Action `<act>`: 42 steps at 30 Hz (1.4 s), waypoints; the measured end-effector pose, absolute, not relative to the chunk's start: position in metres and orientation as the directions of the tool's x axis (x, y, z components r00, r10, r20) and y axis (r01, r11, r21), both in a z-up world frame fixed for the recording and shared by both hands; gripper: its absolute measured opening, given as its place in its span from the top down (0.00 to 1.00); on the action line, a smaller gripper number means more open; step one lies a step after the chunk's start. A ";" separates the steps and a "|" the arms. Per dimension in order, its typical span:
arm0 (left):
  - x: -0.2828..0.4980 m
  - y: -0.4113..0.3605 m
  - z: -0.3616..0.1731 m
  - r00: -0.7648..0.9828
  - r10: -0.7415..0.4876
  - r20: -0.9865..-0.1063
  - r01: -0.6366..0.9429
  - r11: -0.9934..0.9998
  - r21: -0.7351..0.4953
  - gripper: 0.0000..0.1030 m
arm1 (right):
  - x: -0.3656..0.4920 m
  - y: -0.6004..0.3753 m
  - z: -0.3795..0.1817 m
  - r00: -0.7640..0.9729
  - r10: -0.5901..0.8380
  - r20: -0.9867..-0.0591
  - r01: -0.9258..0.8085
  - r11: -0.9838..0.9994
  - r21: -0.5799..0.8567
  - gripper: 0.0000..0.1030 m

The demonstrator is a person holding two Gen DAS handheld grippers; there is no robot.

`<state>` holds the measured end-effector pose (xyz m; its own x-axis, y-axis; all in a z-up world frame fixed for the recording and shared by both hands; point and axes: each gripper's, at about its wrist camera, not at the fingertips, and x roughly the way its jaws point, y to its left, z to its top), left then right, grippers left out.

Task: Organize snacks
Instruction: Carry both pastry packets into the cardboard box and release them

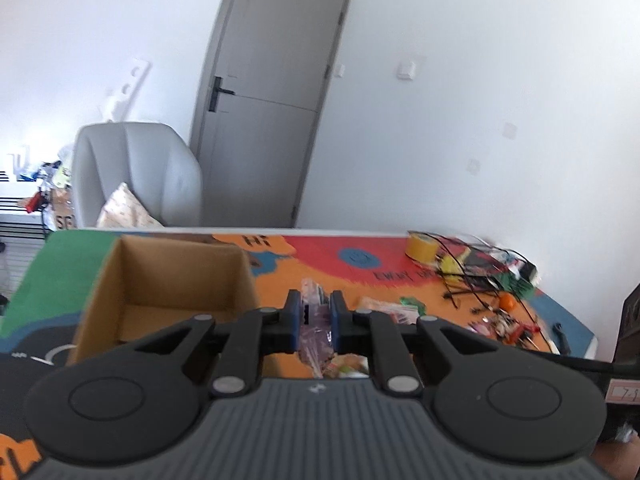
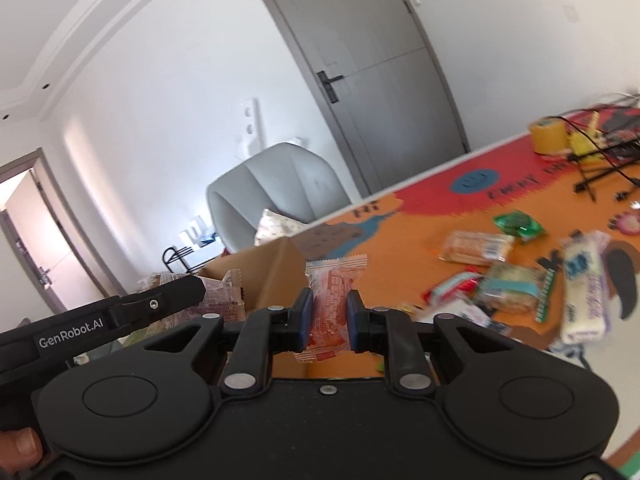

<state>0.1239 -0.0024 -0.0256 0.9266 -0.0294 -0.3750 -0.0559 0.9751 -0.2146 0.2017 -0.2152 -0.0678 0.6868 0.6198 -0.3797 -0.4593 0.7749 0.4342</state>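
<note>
In the left wrist view my left gripper [image 1: 316, 300] is shut on a clear purplish snack packet [image 1: 318, 330], held above the table just right of an open cardboard box [image 1: 168, 280]. My right gripper [image 2: 330, 296] is shut on a red-and-white snack packet [image 2: 334, 280] that stands upright between its blue pads [image 2: 306, 312]. The right wrist view also shows the left gripper [image 2: 196, 288] from the side, with its packet [image 2: 226, 300] in front of the box [image 2: 276, 268]. Several loose snack packets [image 2: 508, 284] lie on the orange mat [image 2: 400, 240] to the right.
A yellow tape roll [image 1: 420, 246] and a tangle of black cables [image 1: 480, 280] with small parts crowd the table's far right end. A grey armchair [image 1: 136, 176] and a grey door [image 1: 272, 100] stand behind the table. A thumb [image 2: 24, 448] shows at the lower left.
</note>
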 end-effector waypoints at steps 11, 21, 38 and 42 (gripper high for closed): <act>0.114 0.050 -0.031 0.923 0.051 -0.382 -0.157 0.955 -0.252 0.87 | 0.205 -0.163 -0.059 0.618 0.691 -0.376 -0.540 0.720 0.437 0.81; 0.124 0.074 -0.039 0.913 0.088 -0.398 -0.207 0.941 -0.268 0.83 | 0.209 -0.125 -0.060 0.587 0.706 -0.396 -0.562 0.707 0.429 0.81; 0.116 0.072 -0.040 0.893 0.110 -0.437 -0.248 0.930 -0.272 0.23 | 0.204 -0.143 -0.062 0.601 0.691 -0.402 -0.523 0.720 0.456 0.56; 0.119 0.058 -0.042 0.890 0.088 -0.447 -0.225 0.938 -0.262 0.16 | 0.202 -0.164 -0.068 0.623 0.656 -0.426 -0.478 0.750 0.457 0.49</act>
